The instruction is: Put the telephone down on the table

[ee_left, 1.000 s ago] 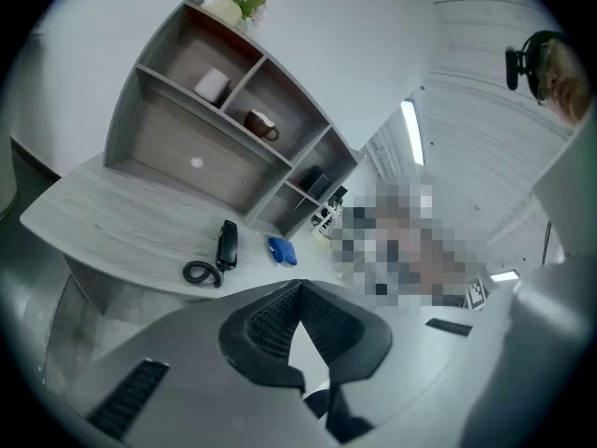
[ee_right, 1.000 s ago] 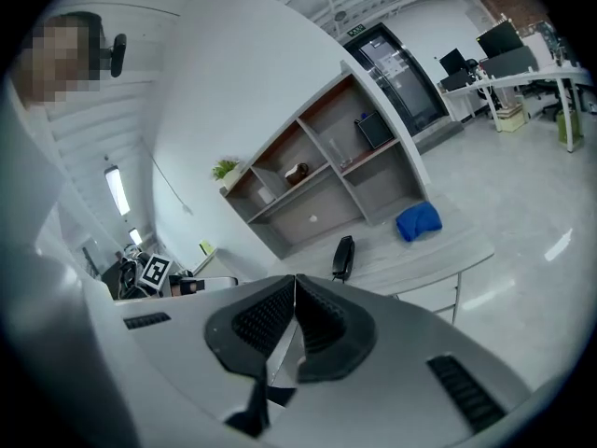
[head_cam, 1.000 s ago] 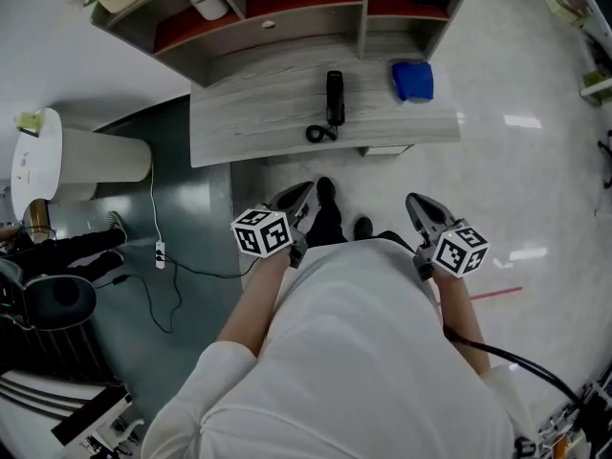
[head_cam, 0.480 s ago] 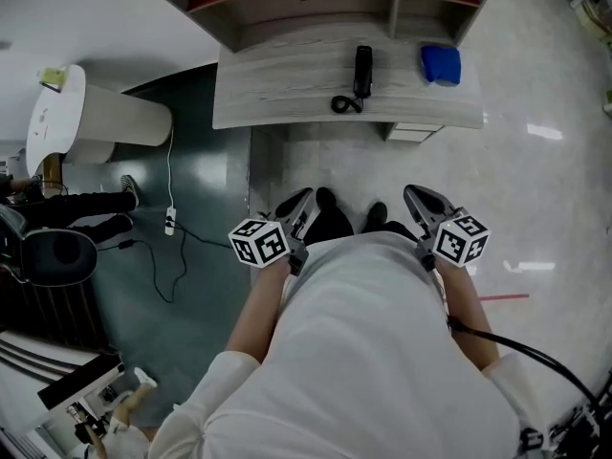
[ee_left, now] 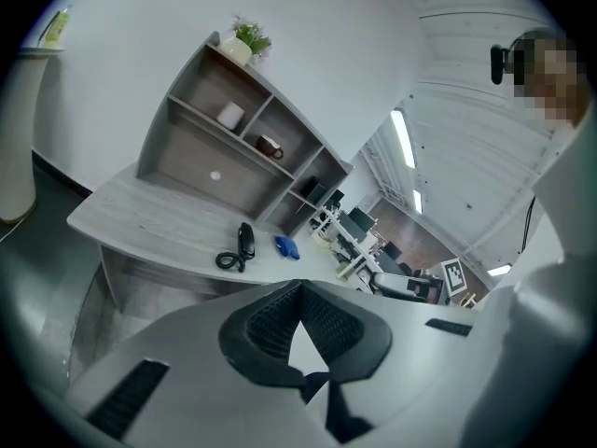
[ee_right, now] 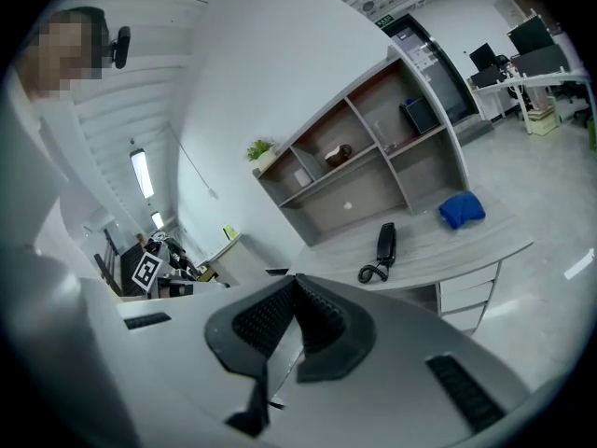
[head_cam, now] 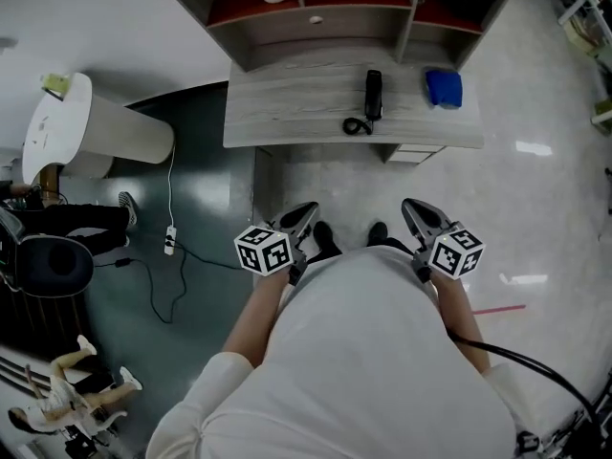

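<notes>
The black telephone handset (head_cam: 373,94) lies flat on the grey wooden table (head_cam: 287,113), its coiled cord (head_cam: 356,125) bunched at its near end. It also shows in the left gripper view, handset (ee_left: 245,239), and in the right gripper view, handset (ee_right: 385,243). My left gripper (head_cam: 302,213) and right gripper (head_cam: 413,208) are held close to the person's body, well back from the table. Both are shut with nothing between the jaws, as seen on the left gripper (ee_left: 297,287) and the right gripper (ee_right: 294,283).
A blue cloth (head_cam: 444,88) lies on the table to the right of the handset. A shelf unit (head_cam: 316,27) with cups rises behind the table. A drawer unit (head_cam: 416,153) stands under the table's right end. A white cylinder (head_cam: 86,132), a floor cable (head_cam: 170,247) and a black chair (head_cam: 48,275) are at the left.
The head view has shifted, so the table sits a little differently in frame. The handset has stayed where it lies. Both grippers remain shut beside the body.
</notes>
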`<move>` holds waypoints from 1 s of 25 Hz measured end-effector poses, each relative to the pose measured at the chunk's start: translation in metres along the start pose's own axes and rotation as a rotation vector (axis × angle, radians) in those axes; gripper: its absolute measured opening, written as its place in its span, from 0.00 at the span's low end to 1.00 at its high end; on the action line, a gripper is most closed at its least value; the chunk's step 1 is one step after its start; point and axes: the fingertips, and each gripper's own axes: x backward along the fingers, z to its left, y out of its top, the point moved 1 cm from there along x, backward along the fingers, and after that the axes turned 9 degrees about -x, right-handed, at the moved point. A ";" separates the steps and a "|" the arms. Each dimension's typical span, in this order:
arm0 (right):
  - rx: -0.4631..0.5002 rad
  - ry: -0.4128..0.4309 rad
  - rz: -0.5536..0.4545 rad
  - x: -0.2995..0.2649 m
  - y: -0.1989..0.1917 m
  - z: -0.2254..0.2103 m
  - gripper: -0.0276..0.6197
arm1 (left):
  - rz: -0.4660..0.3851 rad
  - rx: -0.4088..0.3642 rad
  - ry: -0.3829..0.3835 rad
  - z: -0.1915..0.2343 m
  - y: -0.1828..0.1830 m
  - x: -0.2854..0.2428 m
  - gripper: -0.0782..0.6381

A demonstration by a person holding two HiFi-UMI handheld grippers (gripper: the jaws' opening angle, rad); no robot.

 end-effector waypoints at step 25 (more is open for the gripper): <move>0.012 -0.052 -0.016 -0.025 0.004 0.023 0.07 | 0.055 0.014 -0.064 0.030 0.002 0.000 0.12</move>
